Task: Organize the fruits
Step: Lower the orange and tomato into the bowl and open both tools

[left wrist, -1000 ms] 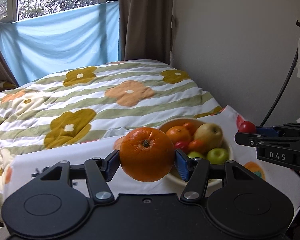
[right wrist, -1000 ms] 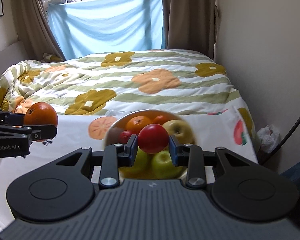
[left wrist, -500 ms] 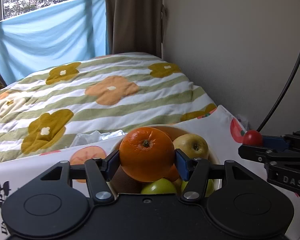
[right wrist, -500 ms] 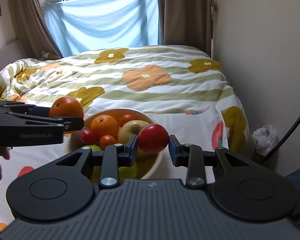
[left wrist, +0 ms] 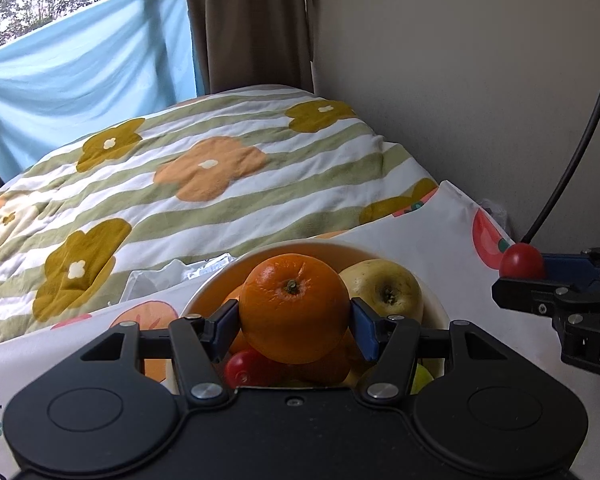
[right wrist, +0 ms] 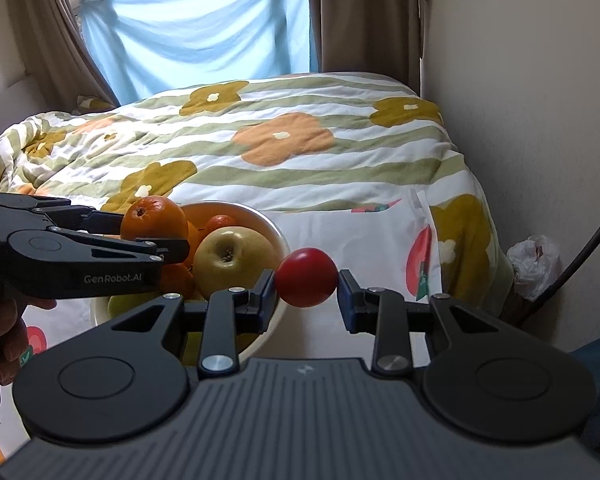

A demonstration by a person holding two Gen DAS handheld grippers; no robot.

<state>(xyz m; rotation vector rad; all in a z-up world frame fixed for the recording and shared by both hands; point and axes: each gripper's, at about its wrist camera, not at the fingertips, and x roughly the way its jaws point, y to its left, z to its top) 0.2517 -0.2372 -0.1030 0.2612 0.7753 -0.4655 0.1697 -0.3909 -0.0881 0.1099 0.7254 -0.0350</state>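
Note:
My left gripper is shut on a large orange and holds it over the cream fruit bowl. The bowl holds a yellow apple, small oranges, a small red fruit and green apples. My right gripper is shut on a small red fruit, just right of the bowl's rim. The left gripper with its orange shows at the left in the right wrist view. The right gripper with its red fruit shows at the right in the left wrist view.
The bowl stands on a white cloth with fruit prints at the foot of a bed with a flowered, striped quilt. A wall runs along the right. A black cable and a plastic bag lie by the wall.
My left gripper has moved right with the orange, from beside the bowl to over it. My right gripper has moved right with the red fruit, from over the bowl to past its right rim.

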